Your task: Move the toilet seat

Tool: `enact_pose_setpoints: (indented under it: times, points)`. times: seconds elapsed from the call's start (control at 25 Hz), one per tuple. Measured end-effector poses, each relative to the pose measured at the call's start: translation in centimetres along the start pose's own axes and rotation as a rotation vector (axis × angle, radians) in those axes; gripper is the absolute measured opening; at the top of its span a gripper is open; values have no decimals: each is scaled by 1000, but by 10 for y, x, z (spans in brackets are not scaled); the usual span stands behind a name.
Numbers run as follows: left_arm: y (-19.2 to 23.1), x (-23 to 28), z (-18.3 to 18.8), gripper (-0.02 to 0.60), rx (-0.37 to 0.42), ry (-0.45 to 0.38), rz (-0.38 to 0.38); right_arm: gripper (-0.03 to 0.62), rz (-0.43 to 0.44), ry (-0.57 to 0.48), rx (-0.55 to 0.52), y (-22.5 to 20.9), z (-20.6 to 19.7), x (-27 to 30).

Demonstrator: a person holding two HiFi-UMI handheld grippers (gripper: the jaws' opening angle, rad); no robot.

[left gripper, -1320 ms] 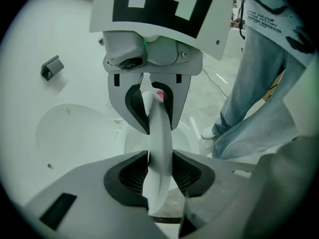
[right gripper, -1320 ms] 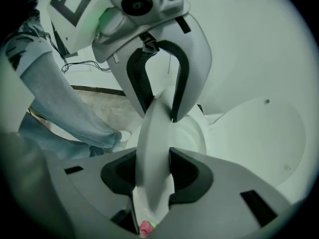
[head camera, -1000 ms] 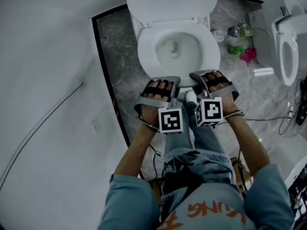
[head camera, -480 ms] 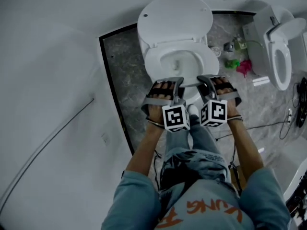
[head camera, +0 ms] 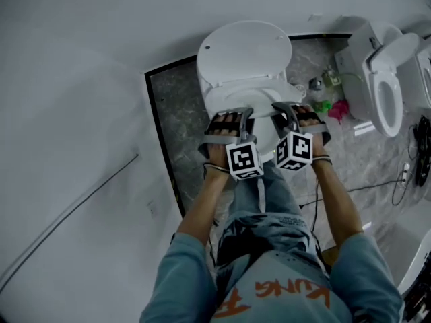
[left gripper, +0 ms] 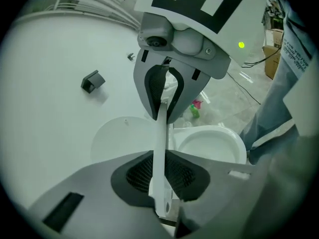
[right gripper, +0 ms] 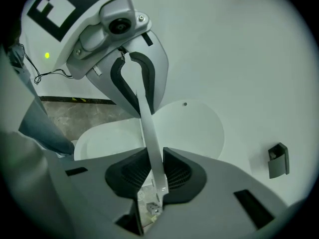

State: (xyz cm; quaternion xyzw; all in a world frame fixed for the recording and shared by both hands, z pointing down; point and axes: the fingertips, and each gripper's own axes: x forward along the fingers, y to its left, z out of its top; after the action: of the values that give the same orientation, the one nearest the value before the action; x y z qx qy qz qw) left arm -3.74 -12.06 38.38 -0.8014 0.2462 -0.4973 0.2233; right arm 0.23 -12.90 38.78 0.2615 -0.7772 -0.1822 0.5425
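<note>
The white toilet seat [head camera: 222, 98] is tilted up off the bowl [head camera: 267, 138], in front of the raised lid [head camera: 246, 49]. My left gripper [head camera: 229, 115] holds the left side of its front rim and my right gripper [head camera: 296, 110] the right side. In the left gripper view the seat [left gripper: 159, 138] runs edge-on through my left gripper [left gripper: 159, 171], whose jaws are closing with the pads against it. The right gripper [left gripper: 164, 91] grips it further along. In the right gripper view the seat [right gripper: 149, 133] is pinched in my right gripper [right gripper: 152, 171], which is shut on it.
A second toilet [head camera: 384, 79] stands at the right. Small bottles and a pink thing [head camera: 343, 106] lie on the marbled floor between the two toilets. A cable [head camera: 363, 184] trails over the floor. A dark-edged white curved wall [head camera: 161, 140] rises at the left. A small dark fitting [right gripper: 278, 159] sits on the wall.
Both grippers have risen with the seat's front rim. The seat, flat on the bowl before, now tilts up toward the lid. The toilet has shifted up in the head view.
</note>
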Motion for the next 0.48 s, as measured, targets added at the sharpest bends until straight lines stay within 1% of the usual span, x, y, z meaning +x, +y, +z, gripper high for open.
enact_pose_setpoints:
  times: [0.08,0.24,0.48]
  points:
    - [13,3,0,49,-16,2,0,69,9,-24,8,-13,3,3]
    - [33,8,-1,52,-50,25,-25,74,27,-79,41,-33,7,7]
    - [69,24,-1,71,-101,59,-4,83,17,-137,28,-72,11,17]
